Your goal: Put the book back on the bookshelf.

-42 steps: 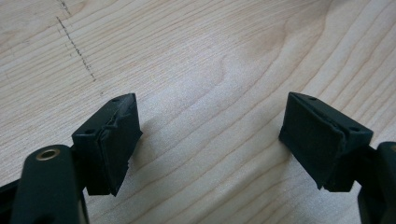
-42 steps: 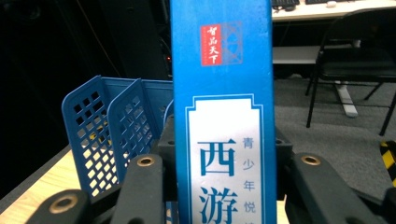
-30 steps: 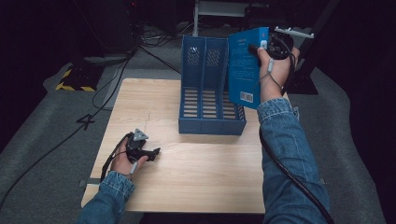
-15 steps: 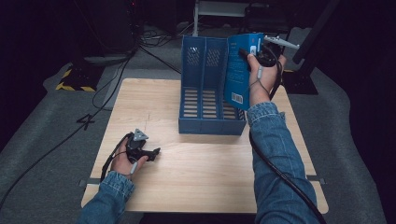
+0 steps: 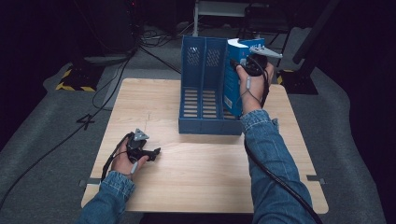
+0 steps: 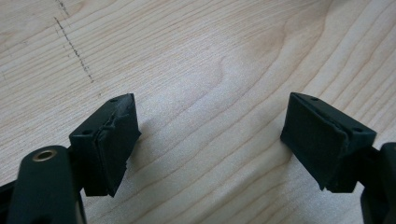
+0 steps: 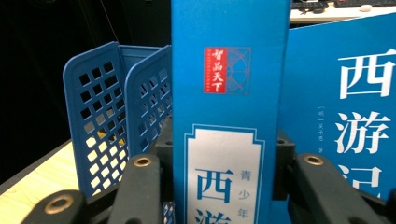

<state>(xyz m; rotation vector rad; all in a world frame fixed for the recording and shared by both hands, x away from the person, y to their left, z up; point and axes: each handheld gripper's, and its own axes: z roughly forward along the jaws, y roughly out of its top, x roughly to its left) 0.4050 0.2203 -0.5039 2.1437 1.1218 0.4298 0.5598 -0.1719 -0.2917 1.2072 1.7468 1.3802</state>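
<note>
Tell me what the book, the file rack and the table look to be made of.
Book: paper with a smooth, slightly glossy blue card cover, going by the crisp print and soft sheen. Rack: moulded blue plastic, likely rigid, with matte walls pierced by regular slots and holes. Table: pale wood or wood-look laminate, matte, with clear grain lines; which of the two I cannot tell.
</note>
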